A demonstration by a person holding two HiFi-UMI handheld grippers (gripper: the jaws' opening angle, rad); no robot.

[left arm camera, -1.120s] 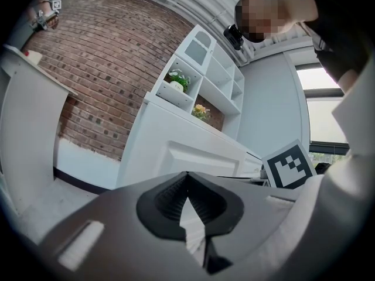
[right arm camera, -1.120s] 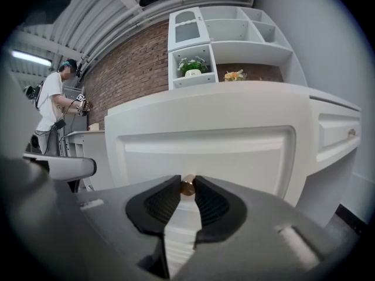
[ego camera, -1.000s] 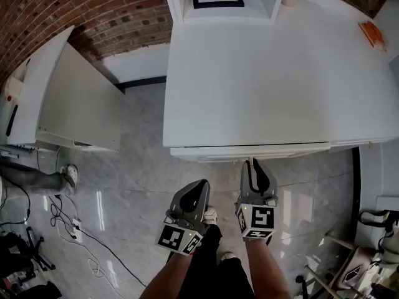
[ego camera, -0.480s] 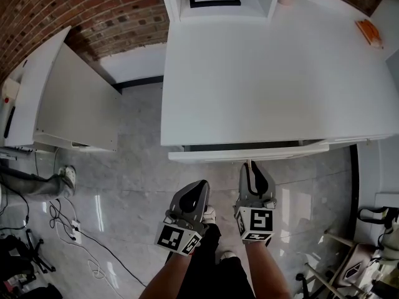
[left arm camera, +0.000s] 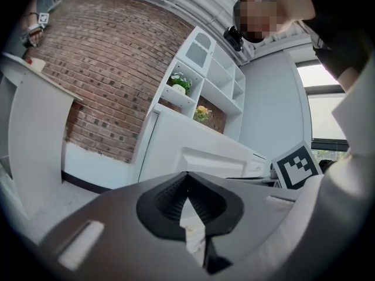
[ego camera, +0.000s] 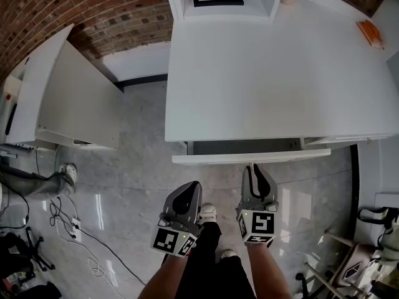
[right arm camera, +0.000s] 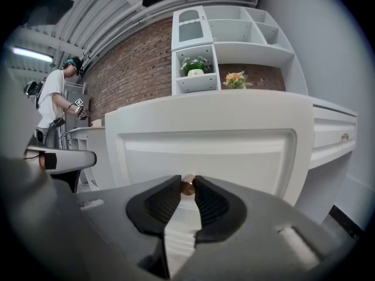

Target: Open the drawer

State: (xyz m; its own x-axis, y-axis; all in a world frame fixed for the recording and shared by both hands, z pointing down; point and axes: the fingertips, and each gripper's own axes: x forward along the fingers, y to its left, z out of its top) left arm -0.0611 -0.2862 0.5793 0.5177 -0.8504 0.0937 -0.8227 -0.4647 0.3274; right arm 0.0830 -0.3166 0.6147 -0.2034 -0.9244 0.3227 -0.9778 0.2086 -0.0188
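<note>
Jaws of the right claw point(right arm camera: 187, 184) are clamping the drawer knob point(right arm camera: 188, 187) at the desk's point(ego camera: 280, 73) six o'clock, left claw point(left arm camera: 187, 177) hanging closed.

Bright even light, glare on glossy floor point(ego camera: 100, 212), fisheye bending, dark vignetted corners in gripper views

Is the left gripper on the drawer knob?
No, the left gripper is shut on nothing; the right gripper holds the brass knob.
</note>
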